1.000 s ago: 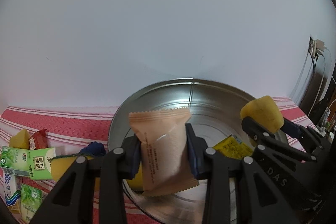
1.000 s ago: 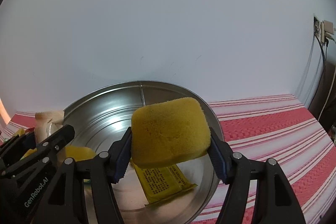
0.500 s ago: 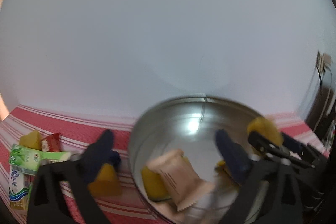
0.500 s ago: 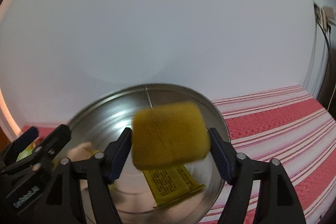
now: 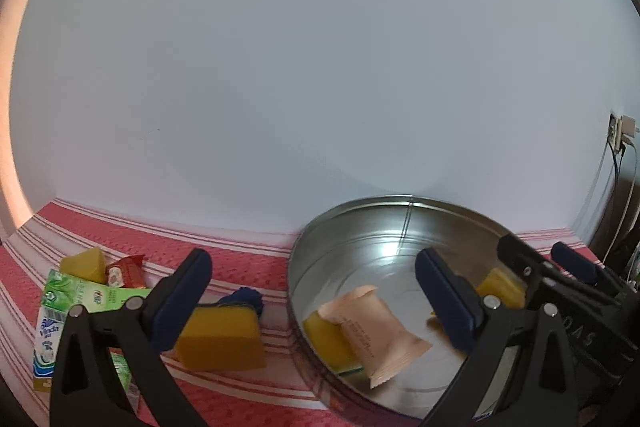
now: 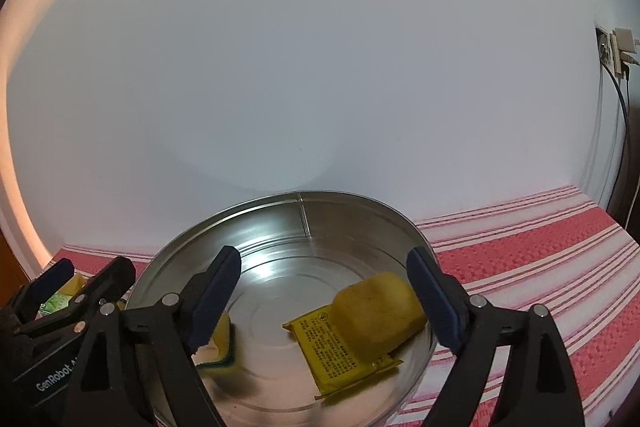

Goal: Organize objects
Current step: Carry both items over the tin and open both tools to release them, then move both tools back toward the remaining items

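White wall (image 5: 320, 67) fills the upper field of both wrist views. Below it, a tabletop covered by a red-and-white striped cloth (image 6: 540, 259) carries a round metal basin (image 6: 304, 211), set near the wall.

Left hand-held gripper (image 5: 308, 291): jaws fully spread, nothing between the pads; one finger hangs over the cloth, the other over the basin. Right hand-held gripper (image 6: 324, 287): jaws opening, pads clear of any object, both fingers above the basin.

Inside the basin, right wrist view: a yellow sponge (image 6: 380, 311) lies on the floor against the right-hand wall, resting partly on a flat yellow packet (image 6: 340, 351). At the left side lies a second sponge (image 6: 222, 343), yellow with a green edge, largely hidden by the finger. In the left wrist view a pale pink snack packet (image 5: 372, 331) leans across that second sponge.

Outside the basin, left wrist view: a yellow sponge block (image 5: 220, 339) on the cloth just beside the basin wall, a dark blue item (image 5: 246, 299) behind it; farther left, green-and-white tissue packs (image 5: 76, 303), a small yellow wedge (image 5: 84, 263) and a small red wrapper (image 5: 124, 271).
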{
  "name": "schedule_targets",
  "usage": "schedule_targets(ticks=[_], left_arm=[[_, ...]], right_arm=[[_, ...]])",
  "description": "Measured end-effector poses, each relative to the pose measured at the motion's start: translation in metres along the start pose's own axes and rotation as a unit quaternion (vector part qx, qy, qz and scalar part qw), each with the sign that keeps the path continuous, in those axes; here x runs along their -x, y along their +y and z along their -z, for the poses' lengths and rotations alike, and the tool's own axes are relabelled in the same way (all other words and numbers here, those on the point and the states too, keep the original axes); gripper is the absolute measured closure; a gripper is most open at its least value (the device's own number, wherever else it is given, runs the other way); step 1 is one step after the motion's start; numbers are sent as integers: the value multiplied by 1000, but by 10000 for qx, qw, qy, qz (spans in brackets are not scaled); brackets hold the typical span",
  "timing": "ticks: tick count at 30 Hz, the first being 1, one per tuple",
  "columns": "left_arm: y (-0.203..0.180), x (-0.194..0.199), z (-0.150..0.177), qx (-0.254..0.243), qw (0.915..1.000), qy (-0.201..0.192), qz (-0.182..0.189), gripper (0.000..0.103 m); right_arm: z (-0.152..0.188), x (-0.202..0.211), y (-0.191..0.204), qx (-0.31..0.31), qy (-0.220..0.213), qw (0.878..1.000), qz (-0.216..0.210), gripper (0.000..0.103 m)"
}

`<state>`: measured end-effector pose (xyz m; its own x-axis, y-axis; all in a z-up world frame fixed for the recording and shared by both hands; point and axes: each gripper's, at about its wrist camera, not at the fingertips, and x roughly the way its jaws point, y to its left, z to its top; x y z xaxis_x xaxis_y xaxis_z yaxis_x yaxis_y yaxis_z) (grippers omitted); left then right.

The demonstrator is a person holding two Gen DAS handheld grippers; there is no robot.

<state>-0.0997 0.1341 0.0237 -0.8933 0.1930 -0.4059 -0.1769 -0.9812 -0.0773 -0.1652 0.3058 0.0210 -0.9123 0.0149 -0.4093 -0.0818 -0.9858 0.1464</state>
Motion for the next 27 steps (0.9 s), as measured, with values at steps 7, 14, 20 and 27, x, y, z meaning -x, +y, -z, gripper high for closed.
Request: schedule_targets(ticks=[7,14,20,27], left_arm=[[8,3,3,-12,9999,2,-142,0],[20,10,9,-63,9989,-39,-462,0],[26,4,13,-44,9981,-67,-607,0],[31,10,15,-21,9976,-70,-694,0]], right_arm=[[0,-4,-1,-67,-6,10000,-56,16],[6,2,2,-172,-272,9995,-17,16],[12,3,6,-237,-436,9987,-79,16],[18,-1,14,-65,-530,9986,-34,16]])
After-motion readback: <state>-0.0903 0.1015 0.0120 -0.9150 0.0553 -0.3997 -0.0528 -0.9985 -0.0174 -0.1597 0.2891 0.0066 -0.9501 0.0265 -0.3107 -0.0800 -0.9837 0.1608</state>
